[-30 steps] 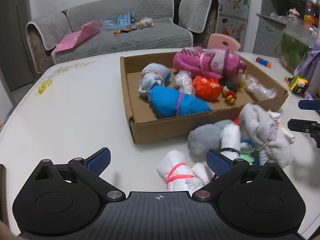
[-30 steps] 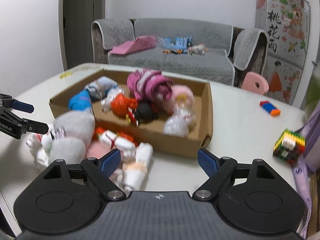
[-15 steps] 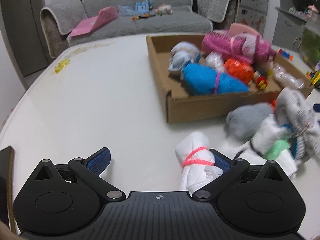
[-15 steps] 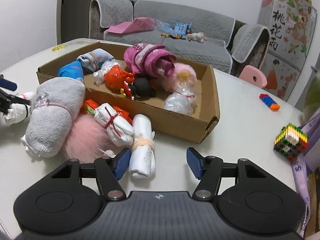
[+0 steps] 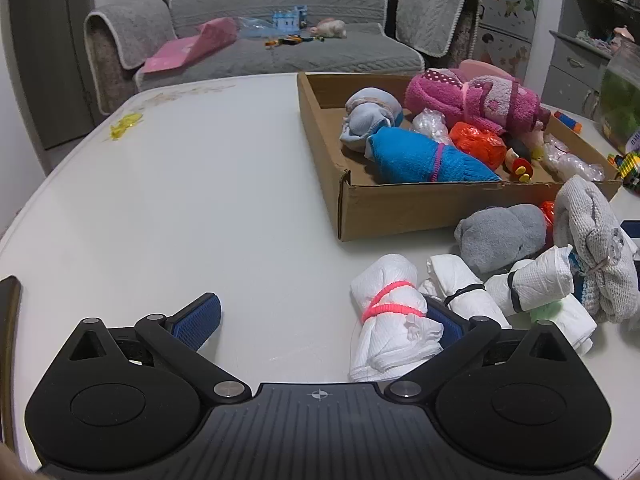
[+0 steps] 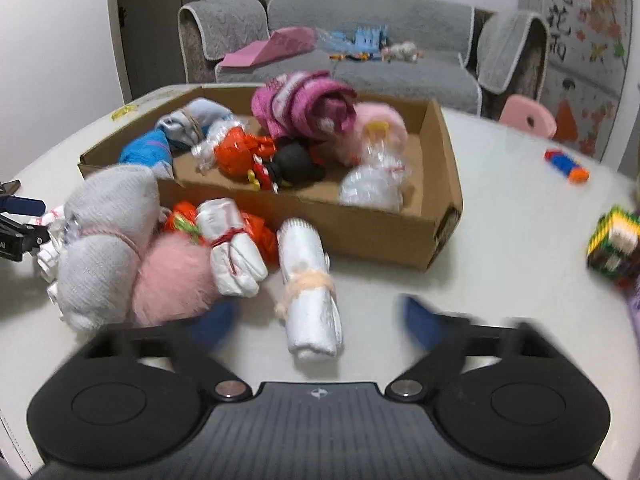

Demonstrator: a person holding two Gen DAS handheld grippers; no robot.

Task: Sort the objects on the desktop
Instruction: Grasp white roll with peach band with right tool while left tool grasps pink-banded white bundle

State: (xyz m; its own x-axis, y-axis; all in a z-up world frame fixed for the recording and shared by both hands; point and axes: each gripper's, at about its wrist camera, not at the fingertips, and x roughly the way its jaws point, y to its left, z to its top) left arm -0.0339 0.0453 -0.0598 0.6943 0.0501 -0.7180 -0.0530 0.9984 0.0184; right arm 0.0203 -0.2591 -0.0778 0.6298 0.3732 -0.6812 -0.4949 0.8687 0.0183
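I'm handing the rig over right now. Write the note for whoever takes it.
Left claw: open, low over the table, the white roll with pink band between its fingers against the right pad, not gripped.
Right claw: jaws opening, the white roll with peach band between them, not gripped.
Cardboard box: already holds the blue roll, magenta towel, an orange bag and clear bags.
Left to box: both white rolls, the grey bundle, pink fluffy roll and the other small rolls in front of the box.
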